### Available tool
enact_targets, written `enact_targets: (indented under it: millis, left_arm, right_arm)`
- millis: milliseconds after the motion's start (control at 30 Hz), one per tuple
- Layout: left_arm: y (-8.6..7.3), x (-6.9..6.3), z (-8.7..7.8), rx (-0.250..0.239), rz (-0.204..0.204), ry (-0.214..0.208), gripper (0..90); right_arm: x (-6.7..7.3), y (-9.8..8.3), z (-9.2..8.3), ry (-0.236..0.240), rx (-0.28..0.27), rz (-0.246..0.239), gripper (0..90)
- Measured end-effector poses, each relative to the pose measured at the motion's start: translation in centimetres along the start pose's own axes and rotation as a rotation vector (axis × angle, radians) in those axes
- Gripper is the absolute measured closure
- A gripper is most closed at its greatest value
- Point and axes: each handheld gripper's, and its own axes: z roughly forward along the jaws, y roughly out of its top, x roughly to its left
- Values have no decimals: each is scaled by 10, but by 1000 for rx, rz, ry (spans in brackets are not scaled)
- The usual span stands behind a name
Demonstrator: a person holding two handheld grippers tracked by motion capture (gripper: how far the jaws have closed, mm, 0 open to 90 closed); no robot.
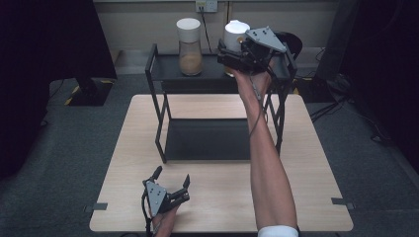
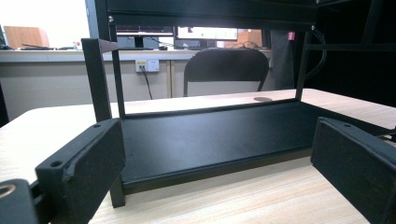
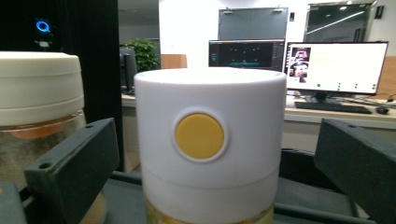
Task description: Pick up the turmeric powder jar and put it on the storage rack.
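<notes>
Now right hand-held gripper [image 3: 205,158] spread wide around white-lidded jar [image 3: 210,140], not touching, left hand-held gripper [image 2: 215,163] spread

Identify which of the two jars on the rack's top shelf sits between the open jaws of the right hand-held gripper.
The jar with the yellow button on its white lid, right of the brown-filled jar.

The surface [image 1: 217,207] is a light wooden top standing on a grey carpet floor [image 1: 74,163]. On it stands a black metal shelf [image 1: 160,106] with two levels. The lower level [image 1: 207,138] lies flat on the surface. The upper level [image 1: 170,66] carries two jars side by side: one with a cream lid [image 1: 188,47], one with a white lid [image 1: 234,34].
</notes>
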Motion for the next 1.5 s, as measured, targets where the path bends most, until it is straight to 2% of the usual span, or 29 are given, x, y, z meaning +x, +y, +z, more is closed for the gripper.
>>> enact_targets:
  millis: [667,733,1000,1200,1500]
  left_arm:
    - [0,0,0,2,2,2,26]
    - [0,0,0,0,0,2,26]
    - [0,0,0,1,2,3,26]
    - [0,-1,0,1,2,4,26]
    - [0,-1,0,0,1,5,26]
  right_arm:
    - [-2,-6,-29,6,-17,-6,0]
    - [-2,-9,-33,7,-22,6,0]
    - [-3,-16,-48,4,-35,-7,0]
    - [-6,-24,-63,4,-59,13,0]
    - [-8,-33,-78,-4,-73,2,0]
